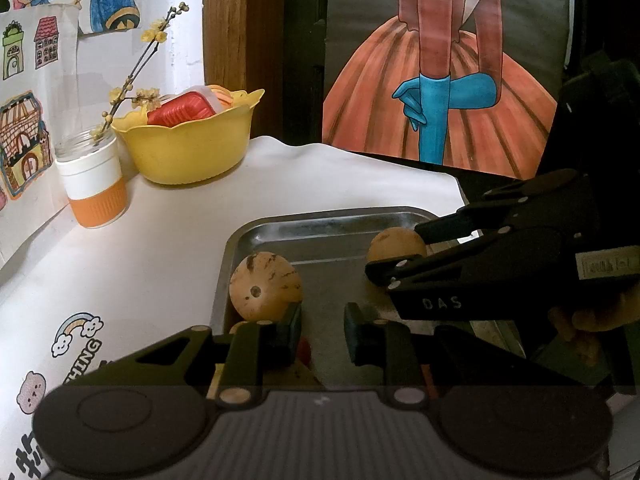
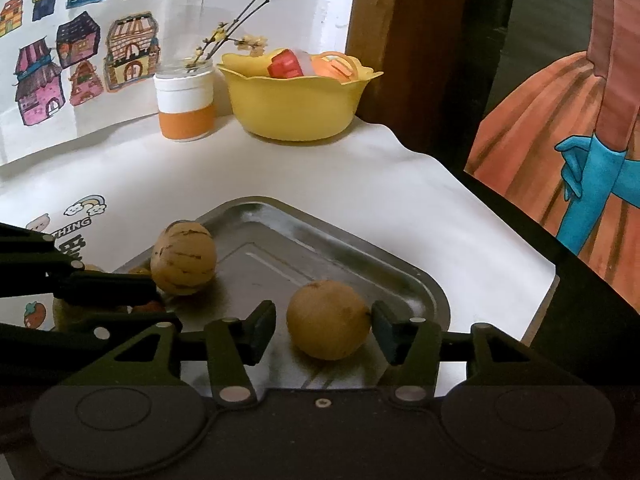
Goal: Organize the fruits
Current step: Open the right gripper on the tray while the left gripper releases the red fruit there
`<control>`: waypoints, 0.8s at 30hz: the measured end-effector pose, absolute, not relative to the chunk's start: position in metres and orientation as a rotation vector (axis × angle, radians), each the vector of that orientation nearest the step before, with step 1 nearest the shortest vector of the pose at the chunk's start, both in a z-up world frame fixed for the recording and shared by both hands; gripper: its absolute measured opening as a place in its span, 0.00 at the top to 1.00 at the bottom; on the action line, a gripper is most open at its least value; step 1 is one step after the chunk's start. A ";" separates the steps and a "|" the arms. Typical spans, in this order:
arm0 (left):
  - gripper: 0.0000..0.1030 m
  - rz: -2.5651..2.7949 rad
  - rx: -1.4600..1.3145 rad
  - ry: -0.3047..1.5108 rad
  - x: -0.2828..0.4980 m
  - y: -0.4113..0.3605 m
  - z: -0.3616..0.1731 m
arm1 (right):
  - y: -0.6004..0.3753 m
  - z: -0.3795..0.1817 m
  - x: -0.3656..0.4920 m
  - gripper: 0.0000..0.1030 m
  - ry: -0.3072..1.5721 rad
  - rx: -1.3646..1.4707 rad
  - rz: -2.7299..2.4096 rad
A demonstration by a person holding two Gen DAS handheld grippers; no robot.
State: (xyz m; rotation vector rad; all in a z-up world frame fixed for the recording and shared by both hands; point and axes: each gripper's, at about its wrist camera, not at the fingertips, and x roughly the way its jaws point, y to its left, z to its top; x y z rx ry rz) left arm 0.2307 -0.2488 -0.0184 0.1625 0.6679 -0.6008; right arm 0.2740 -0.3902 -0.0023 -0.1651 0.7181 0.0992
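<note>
Down by my left gripper point(image 1: 322, 332) something red and something yellowish peek out from under the fingers in the tray's near-left corner, mostly covered, and I can't say what they are. Its jaws are drawn nearly together, just a narrow gap with bare tray floor showing through, nothing pinched. The striped fruit point(image 1: 264, 286) sits in the metal tray point(image 2: 320, 220) by its left wall, just ahead of my left finger; its dimpled end faces that camera, so its long axis runs roughly away from me. The round fruit point(image 2: 328, 320) lies on the tray floor between the pads of my right gripper point(image 2: 324, 332), which stand spread: the right pad is at its skin, the left pad clear of it (too round for any long axis). From the left view that gripper hides half of it, and my hand point(image 1: 592, 316) is cut off behind. Well back on the white cloth stand a yellow bowl point(image 2: 296, 108) of packets and a jar point(image 2: 186, 112) with a flowering twig point(image 2: 240, 20).
</note>
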 end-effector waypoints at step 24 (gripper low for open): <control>0.43 -0.585 0.165 0.627 0.226 -0.243 -0.009 | -0.403 0.002 0.260 0.23 0.695 -0.104 0.055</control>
